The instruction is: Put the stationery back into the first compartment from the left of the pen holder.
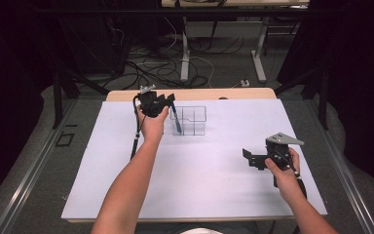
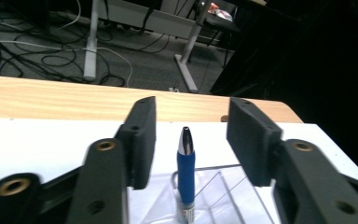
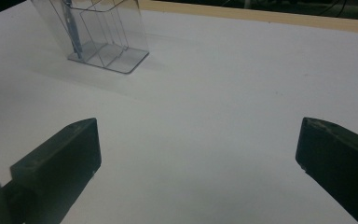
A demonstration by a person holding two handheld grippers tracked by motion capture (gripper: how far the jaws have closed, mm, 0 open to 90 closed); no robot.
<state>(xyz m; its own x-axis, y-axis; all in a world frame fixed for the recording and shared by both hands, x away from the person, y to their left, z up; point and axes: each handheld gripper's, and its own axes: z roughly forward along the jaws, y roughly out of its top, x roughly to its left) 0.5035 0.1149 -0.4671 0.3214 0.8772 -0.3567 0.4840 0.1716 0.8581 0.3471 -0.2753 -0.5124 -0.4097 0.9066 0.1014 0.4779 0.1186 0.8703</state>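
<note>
- The left gripper (image 1: 168, 103) is at the far side of the table, held up in the person's left hand (image 1: 152, 123).
- Its two black jaws stand apart, and a blue pen (image 2: 185, 173) stands between them.
- The jaws do not touch the pen. There is a gap on each side, so the pen is let go.
- The pen stands almost straight up with its silver tip on top, just ahead of the left gripper.
- The bottom of the pen sits inside a clear plastic organizer (image 1: 191, 120) with little walls that split it into sections. I cannot tell for sure which section the pen is in, but it is at the end nearest the left gripper.
- In the high view the pen (image 1: 175, 117) leans a little at the organizer's left end, just under the left gripper.
- The right gripper (image 1: 249, 157) is well apart from the organizer, low over the white table top (image 1: 214, 175) on the person's right side, held in the right hand (image 1: 285, 170).
- Its jaws are wide apart with just bare white table between them, so it holds nothing.
- From the right gripper, the organizer (image 3: 102, 35) is far ahead and off to its left, with the pen (image 3: 72, 28) seen dimly inside.
- A strip of light wood (image 2: 74, 100) runs along the table's far edge, past the left gripper.
</note>
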